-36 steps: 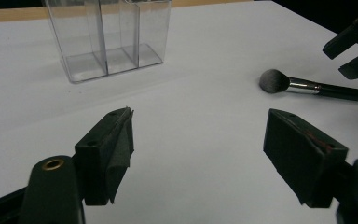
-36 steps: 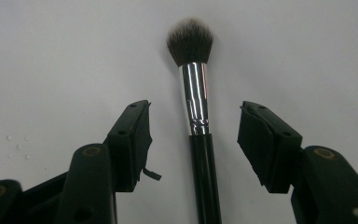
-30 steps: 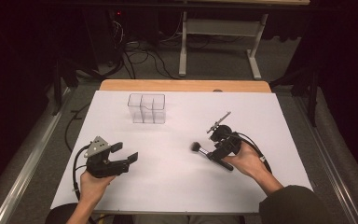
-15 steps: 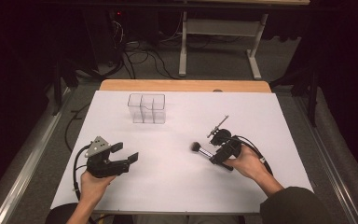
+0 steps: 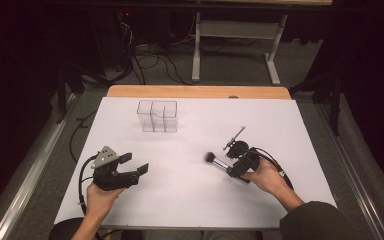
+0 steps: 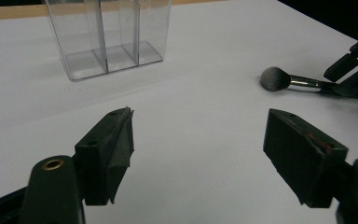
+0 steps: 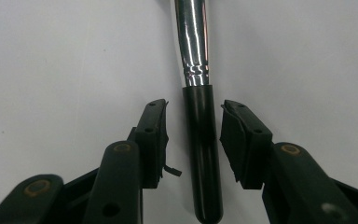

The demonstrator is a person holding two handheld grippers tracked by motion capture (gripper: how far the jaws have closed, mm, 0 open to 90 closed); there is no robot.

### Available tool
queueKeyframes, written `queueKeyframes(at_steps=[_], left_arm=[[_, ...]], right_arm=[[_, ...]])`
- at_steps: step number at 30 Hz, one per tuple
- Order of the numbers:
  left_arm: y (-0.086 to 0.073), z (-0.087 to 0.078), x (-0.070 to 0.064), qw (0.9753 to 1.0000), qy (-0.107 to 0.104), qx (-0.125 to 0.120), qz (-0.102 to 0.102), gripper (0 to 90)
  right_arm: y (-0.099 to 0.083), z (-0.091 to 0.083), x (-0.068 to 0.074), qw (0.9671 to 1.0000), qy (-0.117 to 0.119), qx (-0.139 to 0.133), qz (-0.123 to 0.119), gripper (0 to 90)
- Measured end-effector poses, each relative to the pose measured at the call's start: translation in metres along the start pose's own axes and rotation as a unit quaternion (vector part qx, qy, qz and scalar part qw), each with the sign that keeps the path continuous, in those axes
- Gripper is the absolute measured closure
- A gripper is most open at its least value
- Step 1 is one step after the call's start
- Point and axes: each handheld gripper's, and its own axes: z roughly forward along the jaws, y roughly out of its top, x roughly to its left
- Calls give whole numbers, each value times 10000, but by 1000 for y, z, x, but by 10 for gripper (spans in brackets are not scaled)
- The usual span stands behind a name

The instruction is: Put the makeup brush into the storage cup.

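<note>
A makeup brush with a dark bristle head, chrome ferrule and black handle lies flat on the white table cover. My right gripper is open. Its jaws stand on either side of the handle with a small gap on each side. In the high view the right gripper sits at the brush's handle end. My left gripper rests near the front left, wide open and holding nothing. From the left gripper the brush's head shows at the far right.
A clear plastic organiser with several compartments stands upright at the back left of the white cover; it also shows as the organiser ahead of the left jaws. A thin dark wand lies just behind the right gripper.
My right gripper has shifted slightly nearer along the brush handle. The brush and the left gripper have not moved.
</note>
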Motion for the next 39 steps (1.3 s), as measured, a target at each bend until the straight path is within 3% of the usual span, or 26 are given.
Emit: queueKeyframes(at_steps=[1, 4, 5, 17, 39], left_arm=[[0, 0, 0, 10000, 0, -1, -2, 244], [0, 0, 0, 10000, -2, -1, -2, 244], [0, 0, 0, 10000, -2, -1, -2, 244], [0, 0, 0, 10000, 3, -7, -13, 245], [0, 0, -1, 10000, 15, 19, 21, 250]], right_arm=[[0, 1, 0, 10000, -23, 7, -86, 638], [1, 2, 2, 10000, -38, 69, -36, 647], [1, 3, 0, 9998, -64, 31, -201, 651], [-1, 13, 1, 9993, -176, 224, -257, 716], [-5, 12, 4, 9988, -229, 67, -433, 765]])
